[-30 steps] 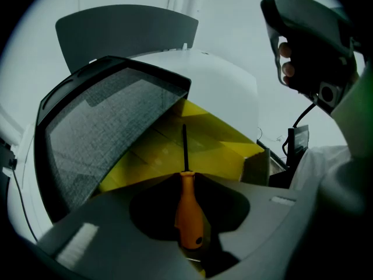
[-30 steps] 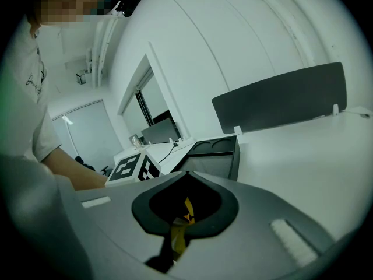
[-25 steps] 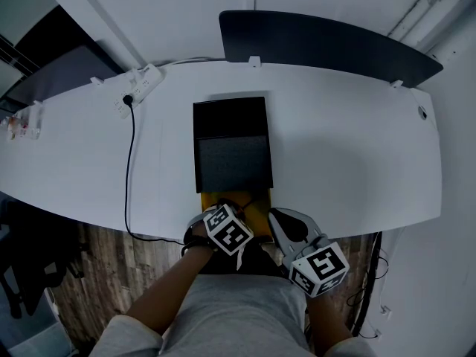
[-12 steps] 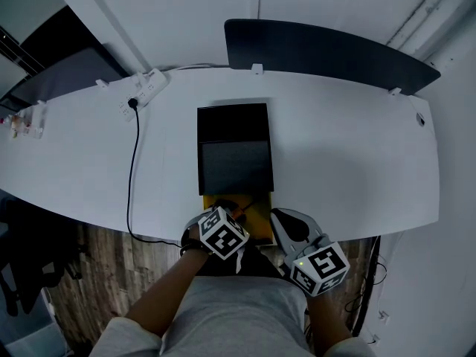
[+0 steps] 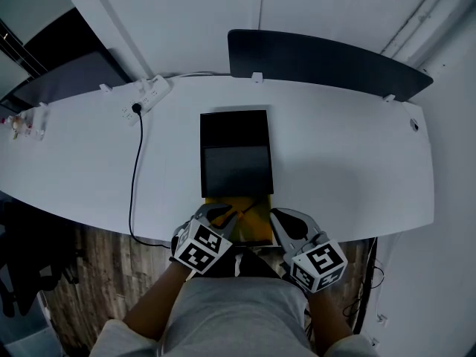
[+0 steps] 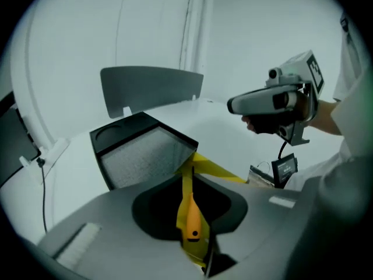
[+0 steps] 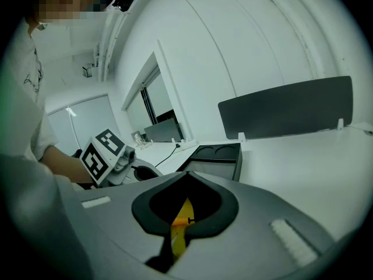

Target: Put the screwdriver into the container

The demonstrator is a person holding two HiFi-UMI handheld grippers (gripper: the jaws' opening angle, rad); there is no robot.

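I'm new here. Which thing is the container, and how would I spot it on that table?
Find the long white table with the dark screen along its far edge. At the table's middle lies the container, a flat black rectangular box. It is the only black box there; the yellow tray beside it sits nearer the person.

On your table [image 5: 349, 162], the container [image 5: 235, 162] sits centre, a tray [image 5: 255, 220] just at its 6 o'clock, a power strip [image 5: 146, 95] at 10 o'clock.
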